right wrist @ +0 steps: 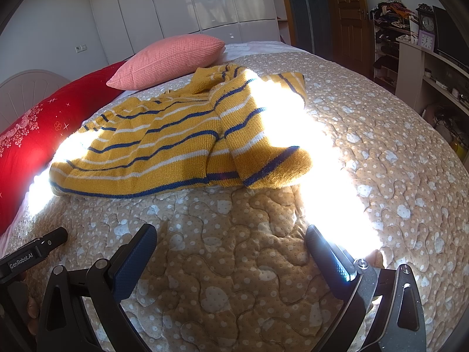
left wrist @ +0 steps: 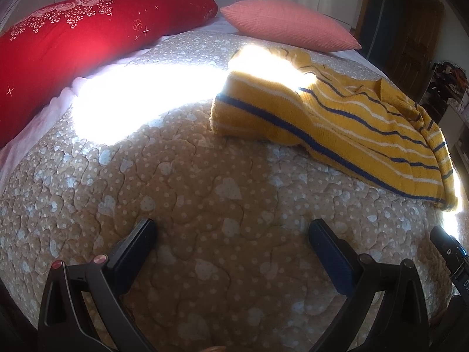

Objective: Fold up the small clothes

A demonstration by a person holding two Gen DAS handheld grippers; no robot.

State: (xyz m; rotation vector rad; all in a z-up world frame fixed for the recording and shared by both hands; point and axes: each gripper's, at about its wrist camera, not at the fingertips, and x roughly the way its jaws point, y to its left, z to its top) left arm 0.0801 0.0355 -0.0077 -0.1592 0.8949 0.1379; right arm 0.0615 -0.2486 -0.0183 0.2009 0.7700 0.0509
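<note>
The left gripper (left wrist: 233, 231) sits at the bottom of its own view with its 2 fingers spread wide and nothing between them, only the beige quilt (left wrist: 181, 182) below. At the lower right edge of that view a dark part of the right gripper (left wrist: 450, 252) pokes in. The right gripper (right wrist: 231, 236) likewise fills the bottom of its view, fingers wide apart and holding nothing, its right finger (right wrist: 325, 252) lit by a band of sun. At the lower left of this view a dark part of the left gripper (right wrist: 32, 252) reaches in.

The yellow sweater (right wrist: 176, 143) with blue and white stripes lies spread on the quilt in the middle left of the right wrist view, well apart from both grippers. One sleeve (right wrist: 263, 152) is folded across its right side. In the left wrist view the sweater (left wrist: 346, 129) lies at the centre right. A pink pillow (right wrist: 170, 58) lies just beyond it, and a red pillow (left wrist: 73, 50) fills the upper left.
</note>
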